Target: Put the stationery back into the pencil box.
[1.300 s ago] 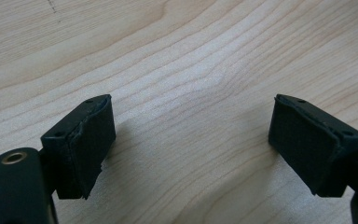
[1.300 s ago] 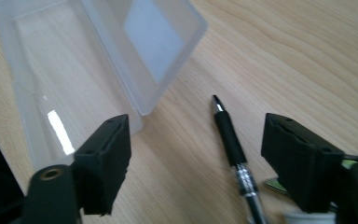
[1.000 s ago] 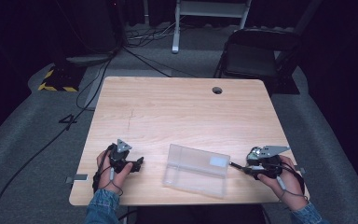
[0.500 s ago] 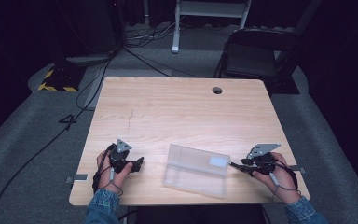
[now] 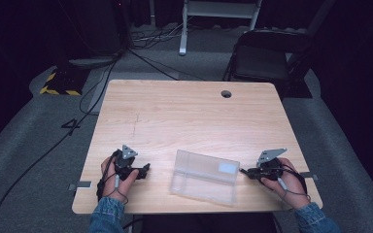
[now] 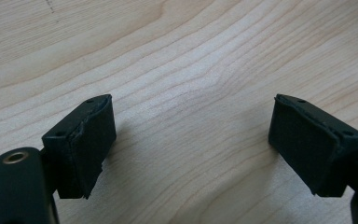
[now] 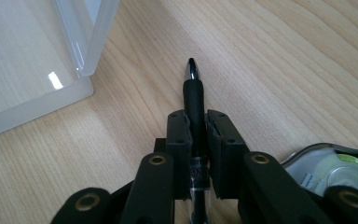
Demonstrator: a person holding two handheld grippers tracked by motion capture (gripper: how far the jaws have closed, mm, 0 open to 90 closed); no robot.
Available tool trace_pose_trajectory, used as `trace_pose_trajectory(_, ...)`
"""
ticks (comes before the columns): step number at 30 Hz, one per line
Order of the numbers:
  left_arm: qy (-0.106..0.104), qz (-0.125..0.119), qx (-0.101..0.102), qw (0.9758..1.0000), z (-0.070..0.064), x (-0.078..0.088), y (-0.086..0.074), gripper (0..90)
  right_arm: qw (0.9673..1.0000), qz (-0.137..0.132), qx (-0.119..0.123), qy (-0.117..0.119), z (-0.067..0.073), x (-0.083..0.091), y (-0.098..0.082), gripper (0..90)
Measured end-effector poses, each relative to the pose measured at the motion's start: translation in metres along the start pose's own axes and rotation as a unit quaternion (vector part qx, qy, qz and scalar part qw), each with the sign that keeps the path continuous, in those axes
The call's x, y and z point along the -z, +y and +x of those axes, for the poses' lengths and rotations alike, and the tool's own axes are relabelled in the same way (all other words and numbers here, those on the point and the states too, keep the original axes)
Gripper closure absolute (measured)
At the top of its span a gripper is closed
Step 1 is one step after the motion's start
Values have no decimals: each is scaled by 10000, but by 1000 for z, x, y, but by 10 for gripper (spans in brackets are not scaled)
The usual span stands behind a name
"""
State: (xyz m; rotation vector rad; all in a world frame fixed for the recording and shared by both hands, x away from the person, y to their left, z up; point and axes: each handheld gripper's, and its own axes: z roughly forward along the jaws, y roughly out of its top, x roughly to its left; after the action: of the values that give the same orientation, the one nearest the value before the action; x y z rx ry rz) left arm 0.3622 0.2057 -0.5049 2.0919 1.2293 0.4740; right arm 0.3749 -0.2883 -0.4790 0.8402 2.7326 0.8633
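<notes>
On the worktop (image 5: pixel 189 116), a box (image 5: pixel 204 177) lies near the front edge, about midway between the two grippers. The left gripper (image 5: pixel 143 170) rests to the box's left, the right gripper (image 5: pixel 245 171) just beside its right end, with a pen (image 7: pixel 194 100) between its jaws pointing toward the box. Behind the worktop, a chair (image 5: pixel 267 56) stands at the right.
</notes>
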Motion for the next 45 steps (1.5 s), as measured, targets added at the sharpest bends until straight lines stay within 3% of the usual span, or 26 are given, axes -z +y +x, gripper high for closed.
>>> trace_pose_trajectory(5, -63, 0, -28, 10000, -5, -1, 0, 153, 10000, 50, -46, -11, 0, 2, 0, 802)
trace_pose_trajectory(14, -93, 12, -87, 9999, -14, 0, -1, 154, 9997, -100, -209, 51, 2, 13, 2, 803)
trace_pose_trajectory(21, -220, 28, -227, 9995, -26, -1, 1, 152, 9994, -317, -109, 54, 9, 29, 9, 803)
trace_pose_trajectory(29, -229, 15, -228, 9995, -27, -1, 1, 151, 9985, -517, 140, 118, 25, 45, 22, 803)
trace_pose_trajectory(38, -226, 13, -229, 9995, -27, -1, 1, 151, 9980, -622, 73, -41, 27, 57, 25, 802)
trace_pose_trajectory(45, -247, 29, -208, 9995, -28, -1, 1, 151, 9958, -912, 12, -50, 34, 74, 30, 802)
